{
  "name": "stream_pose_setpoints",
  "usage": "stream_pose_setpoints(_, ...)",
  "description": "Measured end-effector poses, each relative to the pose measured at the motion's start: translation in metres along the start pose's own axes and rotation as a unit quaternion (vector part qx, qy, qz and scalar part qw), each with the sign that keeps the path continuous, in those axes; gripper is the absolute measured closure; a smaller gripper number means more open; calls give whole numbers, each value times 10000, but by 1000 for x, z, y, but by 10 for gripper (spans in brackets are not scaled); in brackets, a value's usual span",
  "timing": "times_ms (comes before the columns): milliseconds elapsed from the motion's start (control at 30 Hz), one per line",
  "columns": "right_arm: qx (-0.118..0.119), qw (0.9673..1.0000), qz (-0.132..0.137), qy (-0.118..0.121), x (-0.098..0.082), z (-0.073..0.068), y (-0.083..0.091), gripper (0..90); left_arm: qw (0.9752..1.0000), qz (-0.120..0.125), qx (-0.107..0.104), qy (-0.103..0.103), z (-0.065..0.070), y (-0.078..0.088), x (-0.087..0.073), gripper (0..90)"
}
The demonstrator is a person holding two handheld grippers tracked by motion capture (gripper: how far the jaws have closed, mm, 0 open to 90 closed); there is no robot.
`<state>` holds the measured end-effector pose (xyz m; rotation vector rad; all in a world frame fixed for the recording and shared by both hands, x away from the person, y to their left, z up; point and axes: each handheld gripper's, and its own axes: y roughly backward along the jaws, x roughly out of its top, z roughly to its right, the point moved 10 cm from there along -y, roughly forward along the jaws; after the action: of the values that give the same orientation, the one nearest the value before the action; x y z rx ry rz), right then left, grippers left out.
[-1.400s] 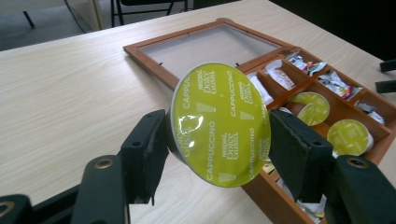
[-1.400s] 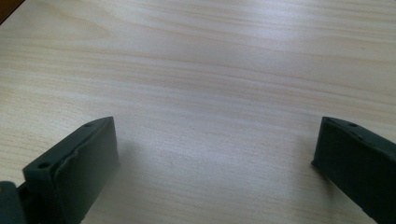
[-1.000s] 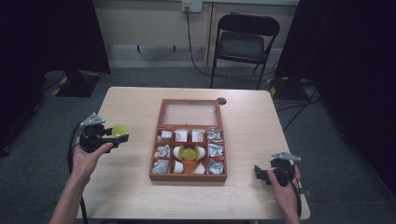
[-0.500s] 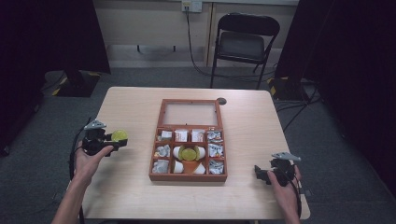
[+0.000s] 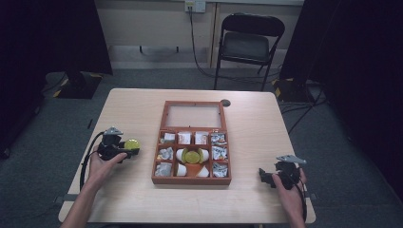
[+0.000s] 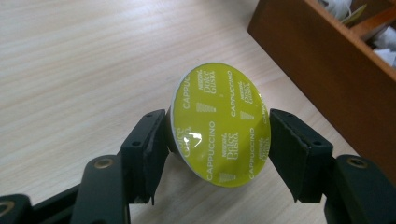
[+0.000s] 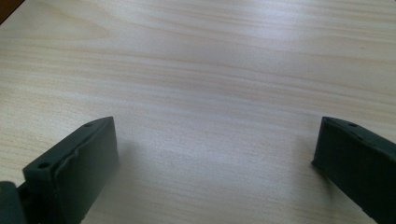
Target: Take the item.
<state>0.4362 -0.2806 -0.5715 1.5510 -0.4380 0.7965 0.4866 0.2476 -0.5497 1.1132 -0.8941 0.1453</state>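
Left gripper [image 6: 217,140] jaws clamped on capsule [image 6: 219,126], low over counter [image 5: 133,118], left of wooden box [image 5: 159,159]. Set it flat before releasing. Right gripper [image 7: 215,154] jaws wide apart, holding nothing, idle

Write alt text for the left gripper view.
The left hand-held gripper clamps a yellow-green cappuccino capsule between its black jaws, just above a pale wooden table. A brown wooden box stands at upper right.
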Motion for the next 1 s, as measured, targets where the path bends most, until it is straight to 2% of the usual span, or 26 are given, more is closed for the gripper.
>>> stream_pose_setpoints(133, 0, 10000, 0, 0, 0, 0, 0, 0, 9999, -87, 72, 31, -2, -5, -4, 390)
stream_pose_setpoints(367, 2, 10000, 3, 4, 0, 0, 0, 0, 9999, -56, 34, 116, -3, -7, -5, 388)
stream_pose_setpoints(400, 0, 10000, 0, 0, 0, 0, 0, 0, 9998, -117, 9, 143, -4, -8, -6, 373)
stream_pose_setpoints(533, 1, 10000, 3, 1, 0, 0, 0, 0, 9998, -105, 22, 177, -4, -9, -7, 332)
stream_pose_setpoints(600, 2, 10000, 2, 1, 0, 0, 0, 0, 9999, -88, 49, 121, -5, -9, -6, 296)
stream_pose_setpoints(1000, 1, 10000, 2, 1, 0, 0, 0, 0, 9998, 4, 53, 212, -8, -5, -4, 228)
